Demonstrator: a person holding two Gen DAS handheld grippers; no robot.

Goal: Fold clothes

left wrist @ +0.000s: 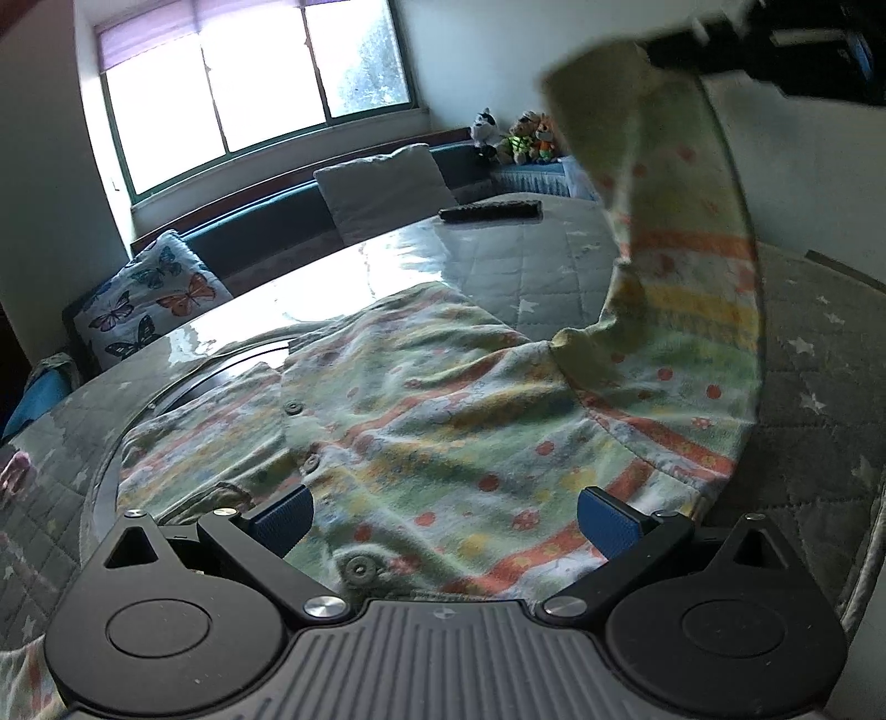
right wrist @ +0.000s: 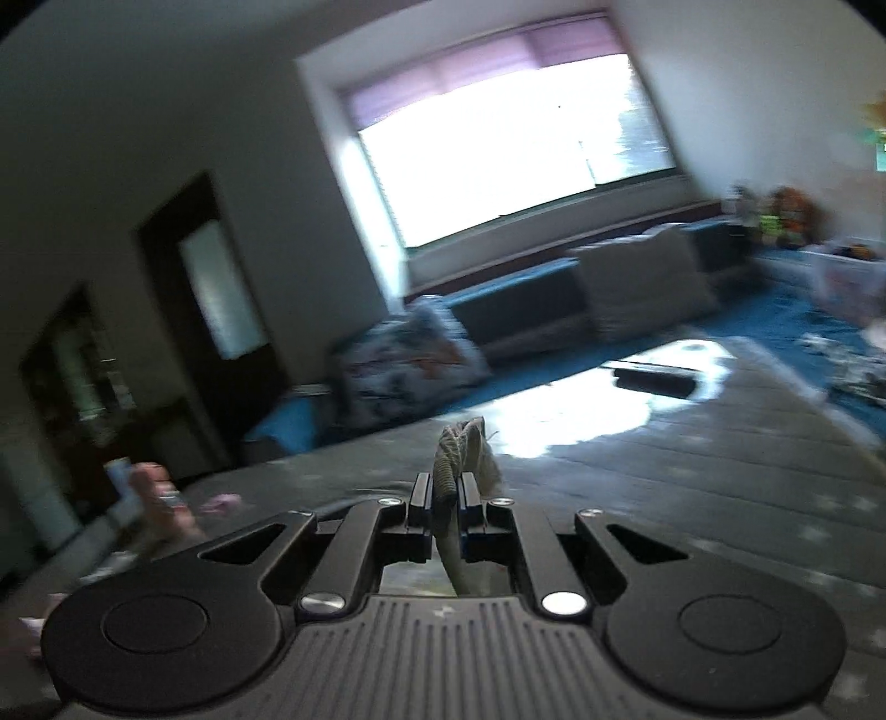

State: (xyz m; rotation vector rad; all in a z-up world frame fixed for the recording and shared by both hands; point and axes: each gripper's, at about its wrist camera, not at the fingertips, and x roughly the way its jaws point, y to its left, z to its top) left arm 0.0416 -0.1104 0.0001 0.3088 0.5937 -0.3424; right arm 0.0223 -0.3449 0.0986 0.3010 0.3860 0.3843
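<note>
A small pastel striped shirt with buttons lies spread on the round table. My left gripper is open and empty, its blue pads just above the shirt's near part. My right gripper is at the top right of the left wrist view, holding the shirt's sleeve lifted high above the table. In the right wrist view my right gripper is shut on the ribbed sleeve cuff, which sticks up between the fingers.
A dark remote control lies at the table's far side. A bench with a butterfly pillow, a grey cushion and plush toys runs under the window. The right wrist view is motion-blurred.
</note>
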